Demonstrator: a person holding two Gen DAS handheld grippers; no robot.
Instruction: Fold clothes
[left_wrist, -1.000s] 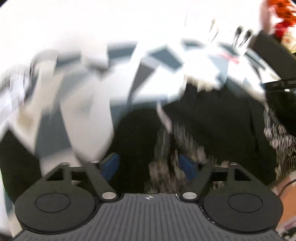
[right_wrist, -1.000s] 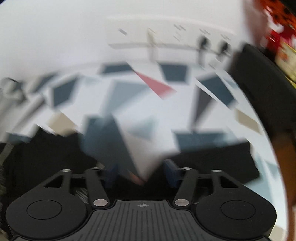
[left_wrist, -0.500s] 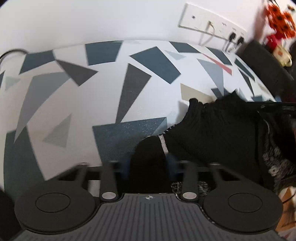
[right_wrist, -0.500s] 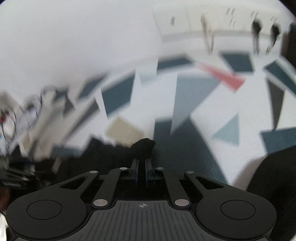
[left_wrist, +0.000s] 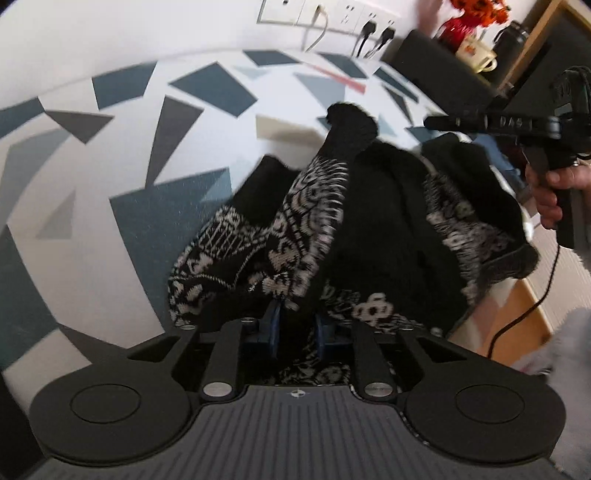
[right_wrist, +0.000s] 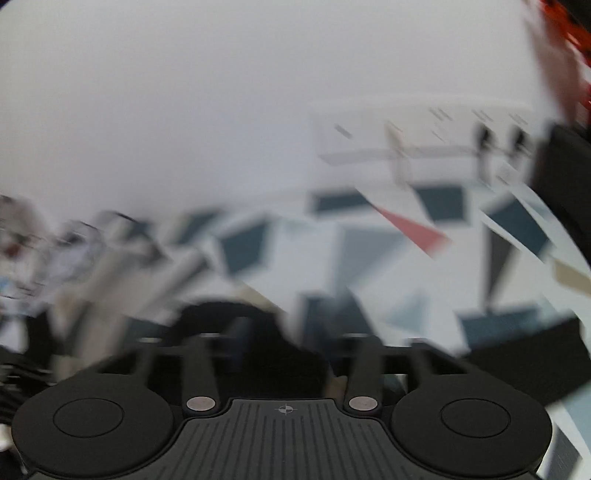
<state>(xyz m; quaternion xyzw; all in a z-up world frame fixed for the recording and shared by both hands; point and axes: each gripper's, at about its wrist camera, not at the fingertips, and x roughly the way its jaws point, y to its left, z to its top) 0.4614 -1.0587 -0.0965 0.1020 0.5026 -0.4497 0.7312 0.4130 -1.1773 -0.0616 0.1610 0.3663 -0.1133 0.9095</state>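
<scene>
- My left gripper (left_wrist: 295, 325) pinches the sweater (left_wrist: 369, 229), which runs ahead and rightward over the table (left_wrist: 122, 206).
- My right gripper (right_wrist: 280, 347) is blurred; grip unclear, dark cloth between fingers.

— Do we find any writing we can read here?

— Hardly. On the right gripper (left_wrist: 491, 121), seen from the left wrist view, we make out raised characters along its black bar, something like "DA6", but we cannot be sure.

— And on the mug (left_wrist: 476, 55) on the shelf?

— We see a red mark there, too small to read. The right wrist view is too blurred for us.
</scene>
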